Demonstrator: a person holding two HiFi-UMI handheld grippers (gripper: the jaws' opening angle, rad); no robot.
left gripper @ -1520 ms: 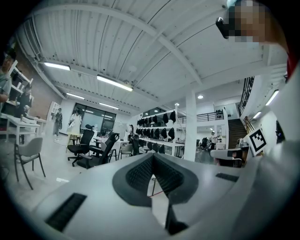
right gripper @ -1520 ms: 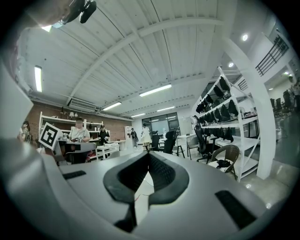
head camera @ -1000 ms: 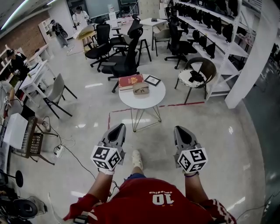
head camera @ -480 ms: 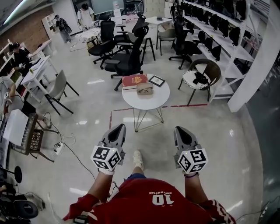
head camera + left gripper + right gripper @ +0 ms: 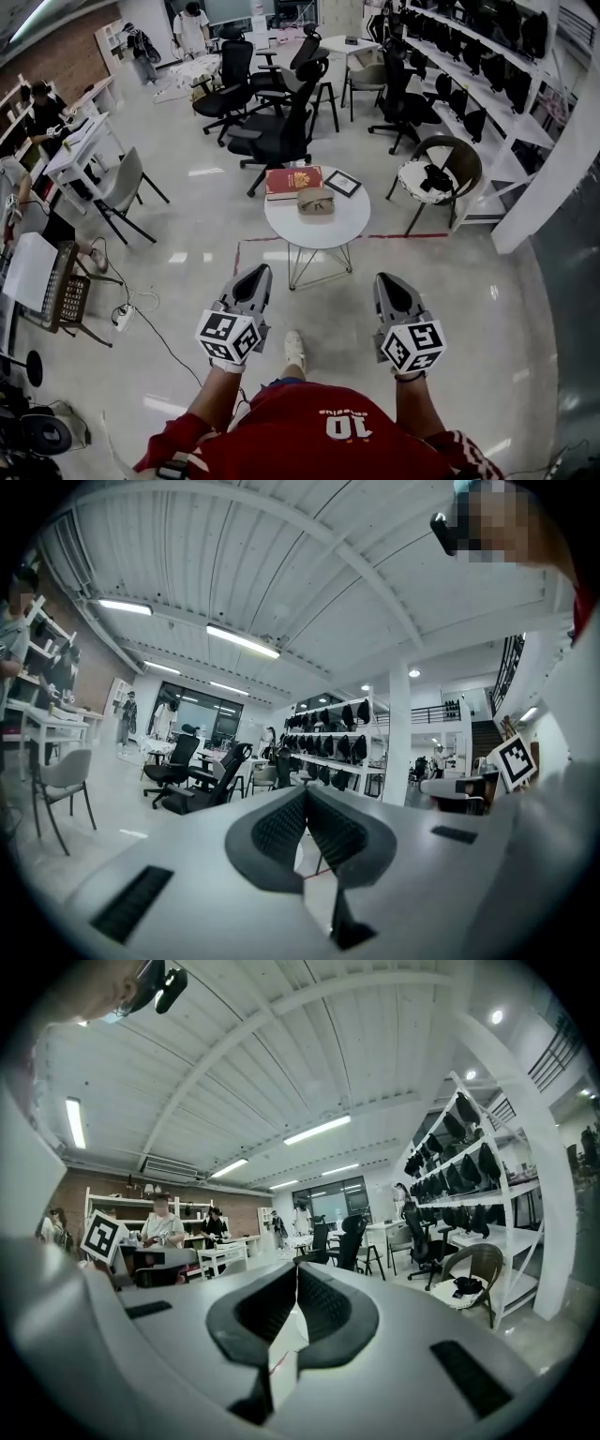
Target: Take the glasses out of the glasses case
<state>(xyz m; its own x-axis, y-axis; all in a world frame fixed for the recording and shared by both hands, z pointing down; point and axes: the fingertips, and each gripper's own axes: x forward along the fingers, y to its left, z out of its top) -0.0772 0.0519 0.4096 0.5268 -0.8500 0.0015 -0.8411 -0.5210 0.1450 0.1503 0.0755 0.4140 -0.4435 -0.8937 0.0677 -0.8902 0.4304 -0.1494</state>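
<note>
A brown glasses case (image 5: 316, 201) lies closed on a small round white table (image 5: 328, 225) ahead of me in the head view. Well short of the table I hold both grippers over the floor. My left gripper (image 5: 254, 275) is shut with nothing in it. My right gripper (image 5: 387, 280) is likewise shut and empty. In the left gripper view the jaws (image 5: 306, 799) meet at the tips; in the right gripper view the jaws (image 5: 296, 1274) also meet. The glasses themselves are not visible.
A red book (image 5: 293, 182) and a framed picture (image 5: 342, 183) share the table with the case. Black office chairs (image 5: 277, 131) stand behind it, a wicker chair (image 5: 436, 173) to its right, shelving (image 5: 487, 75) beyond. A grey chair (image 5: 122, 192) and desks stand left. People are at the far back.
The table with the case has shifted slightly lower and rightward in the head view, as the view moved forward. Both grippers hold the same pose.
</note>
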